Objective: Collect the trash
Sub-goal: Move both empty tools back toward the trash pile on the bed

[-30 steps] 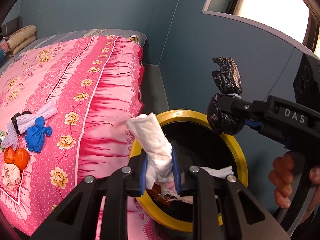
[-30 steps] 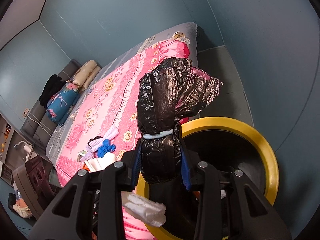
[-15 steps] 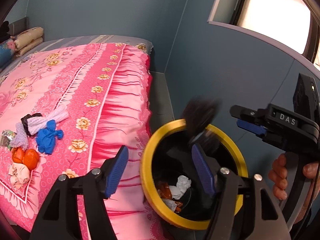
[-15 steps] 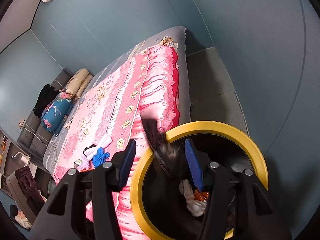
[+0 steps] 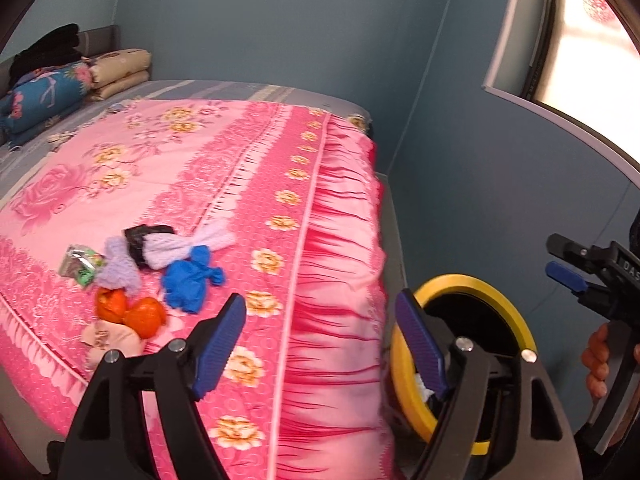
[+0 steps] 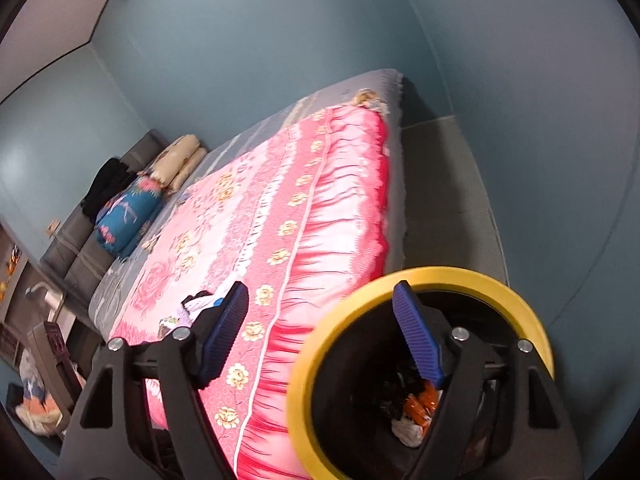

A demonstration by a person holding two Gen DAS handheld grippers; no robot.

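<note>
A yellow-rimmed black bin (image 6: 536, 320) stands on the floor beside the bed; white, black and orange trash (image 6: 406, 428) lies inside it. My right gripper (image 6: 322, 334) hangs over the bin's near rim, its jaws opening, nothing between them. My left gripper (image 5: 320, 344) points at the bed's edge, jaws opening and empty, with the bin (image 5: 516, 318) to its right. On the pink bedspread (image 5: 224, 168) lies a pile of trash: a blue glove (image 5: 190, 280), pale purple netting (image 5: 168, 250), orange peels (image 5: 132, 312), a foil wrapper (image 5: 78, 266) and a crumpled tissue (image 5: 110, 342).
Folded bedding and pillows (image 5: 60, 84) sit at the head of the bed. A blue-grey wall (image 5: 480, 184) and a window (image 5: 580, 40) stand close on the right, leaving a narrow strip of floor (image 6: 444, 192). A person's hand (image 5: 598, 360) holds the right gripper's handle. Bags sit on the floor (image 6: 36, 408).
Both grippers opened: the white tissue and the tied black bag dropped into the bin. My left gripper then swung left, away from the bin and toward the trash on the bed.
</note>
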